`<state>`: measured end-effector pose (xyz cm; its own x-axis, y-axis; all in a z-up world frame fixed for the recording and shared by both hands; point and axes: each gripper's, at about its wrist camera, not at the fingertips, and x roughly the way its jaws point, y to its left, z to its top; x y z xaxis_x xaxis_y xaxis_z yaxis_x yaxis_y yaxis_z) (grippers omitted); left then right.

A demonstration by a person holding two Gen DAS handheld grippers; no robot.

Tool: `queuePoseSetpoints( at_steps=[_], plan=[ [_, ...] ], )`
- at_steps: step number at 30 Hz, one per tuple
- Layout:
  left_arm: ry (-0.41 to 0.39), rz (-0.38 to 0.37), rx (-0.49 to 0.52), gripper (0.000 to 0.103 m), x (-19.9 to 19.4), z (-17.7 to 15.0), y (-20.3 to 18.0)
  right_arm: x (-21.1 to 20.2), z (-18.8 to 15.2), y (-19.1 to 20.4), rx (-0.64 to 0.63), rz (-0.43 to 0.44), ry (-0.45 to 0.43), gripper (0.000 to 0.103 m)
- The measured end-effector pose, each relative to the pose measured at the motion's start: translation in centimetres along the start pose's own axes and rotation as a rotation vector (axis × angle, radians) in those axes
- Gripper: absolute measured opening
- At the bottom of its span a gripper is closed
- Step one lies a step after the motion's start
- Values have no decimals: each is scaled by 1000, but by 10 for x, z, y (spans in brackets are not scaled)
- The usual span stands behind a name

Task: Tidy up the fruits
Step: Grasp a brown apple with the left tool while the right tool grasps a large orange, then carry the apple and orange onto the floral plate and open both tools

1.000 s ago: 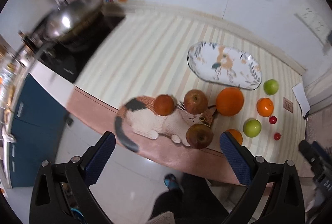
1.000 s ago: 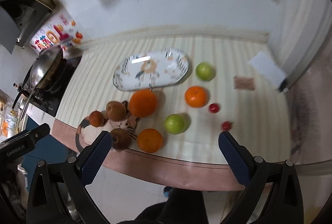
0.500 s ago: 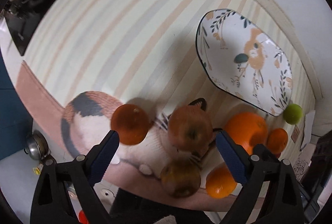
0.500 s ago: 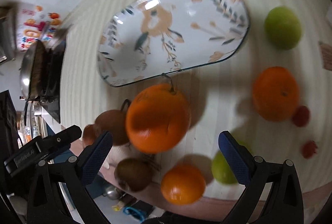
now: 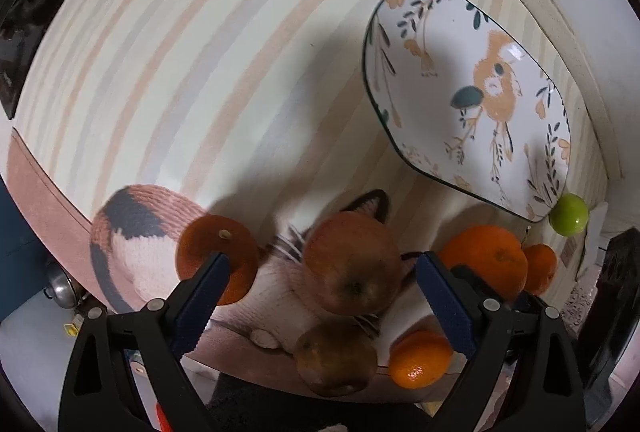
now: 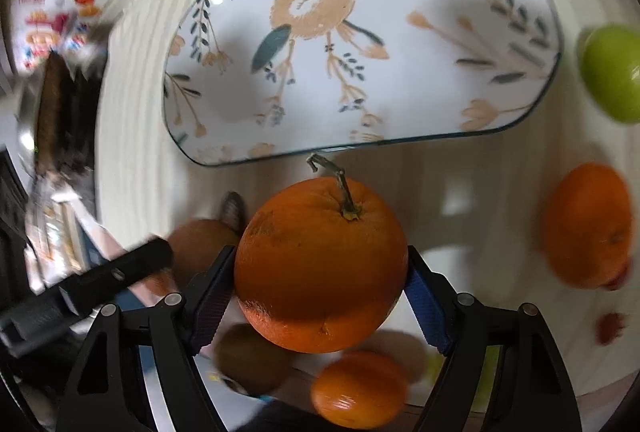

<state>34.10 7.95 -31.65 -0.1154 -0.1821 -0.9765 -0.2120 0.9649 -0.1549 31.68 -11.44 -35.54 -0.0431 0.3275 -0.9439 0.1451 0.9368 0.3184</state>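
In the left wrist view, the left gripper (image 5: 322, 282) has dropped close to the cat mat (image 5: 136, 252) since a second ago; its jaws stand released, straddling the apple (image 5: 352, 264) at lower centre without touching it. In the right wrist view, the right gripper (image 6: 318, 286) has come down and its jaws are now clenched on the big orange (image 6: 320, 264), just below the empty plate (image 6: 400, 51) in the upper frame, so a lift onto the plate looks next
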Motion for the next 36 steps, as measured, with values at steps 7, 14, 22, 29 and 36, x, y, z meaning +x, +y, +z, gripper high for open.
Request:
queuePoseSetpoints(
  at_steps=[7,14,22,29,36],
  plan=[
    [-4,44,88,95,7,1,-28,6,-6,4,-52,-56,0,82],
    [-16,136,203,82,27,5,-54,0,-7,1,-66,-72,-3,82],
    [14,77,157,62,46,8,-53,-2,0,7,-91,-78,-4,82],
    [-33,74,166,61,22,-9,-64,-11,-6,-2,-85,-59,-19,81],
    [-105,-1,198,61,-53,-22,-75,-68,7,-6,-90,40,-94,81]
  ],
)
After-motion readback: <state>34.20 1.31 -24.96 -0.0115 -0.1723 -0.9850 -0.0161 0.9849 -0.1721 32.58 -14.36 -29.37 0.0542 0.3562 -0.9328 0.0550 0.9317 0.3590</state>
